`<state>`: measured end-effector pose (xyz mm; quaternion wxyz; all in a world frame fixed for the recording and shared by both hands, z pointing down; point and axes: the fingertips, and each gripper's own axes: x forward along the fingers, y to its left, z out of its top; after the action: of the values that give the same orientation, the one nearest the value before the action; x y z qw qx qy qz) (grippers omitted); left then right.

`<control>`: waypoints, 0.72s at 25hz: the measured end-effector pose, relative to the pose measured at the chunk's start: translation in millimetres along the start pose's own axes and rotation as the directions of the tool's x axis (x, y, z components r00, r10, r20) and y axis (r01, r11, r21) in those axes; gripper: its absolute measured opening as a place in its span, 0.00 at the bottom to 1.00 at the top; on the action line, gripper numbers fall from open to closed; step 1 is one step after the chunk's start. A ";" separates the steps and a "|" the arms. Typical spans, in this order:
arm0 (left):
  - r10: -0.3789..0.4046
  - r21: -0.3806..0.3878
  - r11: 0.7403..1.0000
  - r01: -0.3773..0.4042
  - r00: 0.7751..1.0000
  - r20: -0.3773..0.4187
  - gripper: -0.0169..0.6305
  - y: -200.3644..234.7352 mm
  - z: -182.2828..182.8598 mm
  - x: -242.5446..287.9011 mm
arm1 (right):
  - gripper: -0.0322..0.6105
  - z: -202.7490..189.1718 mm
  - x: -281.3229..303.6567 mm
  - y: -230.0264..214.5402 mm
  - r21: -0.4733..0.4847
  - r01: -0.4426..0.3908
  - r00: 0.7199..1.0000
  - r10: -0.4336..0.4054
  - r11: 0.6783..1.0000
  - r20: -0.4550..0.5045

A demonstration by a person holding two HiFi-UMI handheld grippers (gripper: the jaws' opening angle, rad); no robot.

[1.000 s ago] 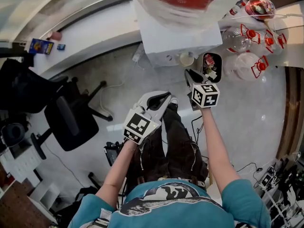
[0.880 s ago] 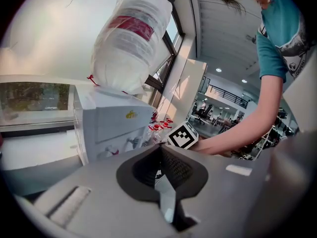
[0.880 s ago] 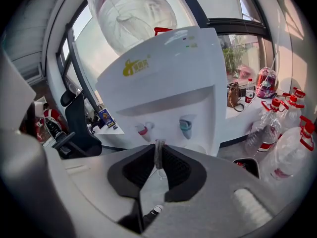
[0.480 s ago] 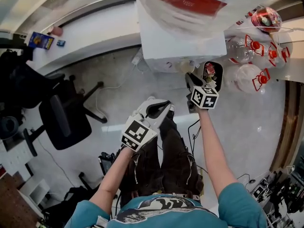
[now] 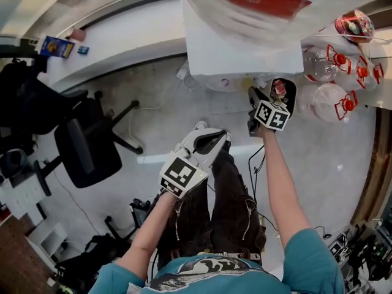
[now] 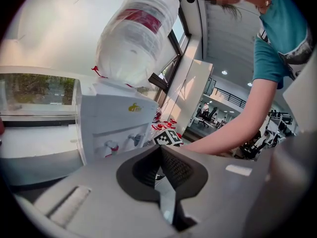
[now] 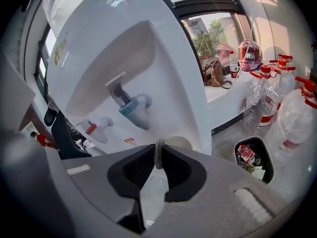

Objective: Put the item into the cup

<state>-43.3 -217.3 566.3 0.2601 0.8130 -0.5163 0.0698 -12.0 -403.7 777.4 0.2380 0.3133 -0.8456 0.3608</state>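
My right gripper (image 5: 252, 94) is at the front of the white water dispenser (image 5: 245, 41), just under its taps. Its jaws are shut on a thin pale edge, the rim of a cream paper cup (image 7: 181, 143). In the right gripper view the gripper (image 7: 158, 155) sits below the blue tap (image 7: 134, 108), and the red tap (image 7: 91, 128) is further left. In the head view the cup (image 5: 247, 83) shows only as a small pale patch. My left gripper (image 5: 224, 138) hangs lower over the person's legs. Its tips (image 6: 159, 148) meet, with nothing between them.
A black bin (image 5: 283, 90) with rubbish stands right of the dispenser. Several large water bottles with red caps (image 5: 331, 100) lie beyond it. A black office chair (image 5: 86, 152) is on the floor at the left. A big water jug (image 6: 136, 33) tops the dispenser.
My right gripper has sunk and moved in closer to the dispenser's front, still shut on the cup's rim. The left gripper has hardly moved.
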 end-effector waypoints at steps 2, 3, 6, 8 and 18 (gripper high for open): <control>0.008 -0.004 1.000 -0.008 1.000 -0.001 0.04 2.3 -1.0 0.6 | 0.12 0.9 4.8 -2.8 -0.004 0.001 1.000 -0.001 1.000 -0.003; 0.010 -0.006 1.000 -0.010 1.000 -0.002 0.04 3.4 -1.6 0.7 | 0.13 1.0 6.6 -3.5 -0.007 0.000 1.000 0.000 1.000 -0.005; 0.015 -0.011 1.000 -0.015 1.000 -0.004 0.04 5.8 -2.5 0.8 | 0.13 -1.8 11.0 -6.4 -0.031 0.007 0.999 -0.008 1.000 -0.032; 0.019 -0.012 1.000 -0.019 1.000 -0.011 0.04 6.7 -2.9 1.0 | 0.14 -4.4 13.3 -6.7 -0.052 0.008 0.998 -0.010 0.999 -0.055; 0.017 0.007 1.000 -0.017 1.000 -0.005 0.04 3.7 2.0 4.8 | 0.22 -3.4 15.0 -5.9 -0.054 -0.001 0.998 -0.002 0.999 -0.058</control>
<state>-44.7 -223.4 567.7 0.2582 0.8092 -0.5223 0.0760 -17.6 -409.7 791.7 0.2708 0.2964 -0.8477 0.3467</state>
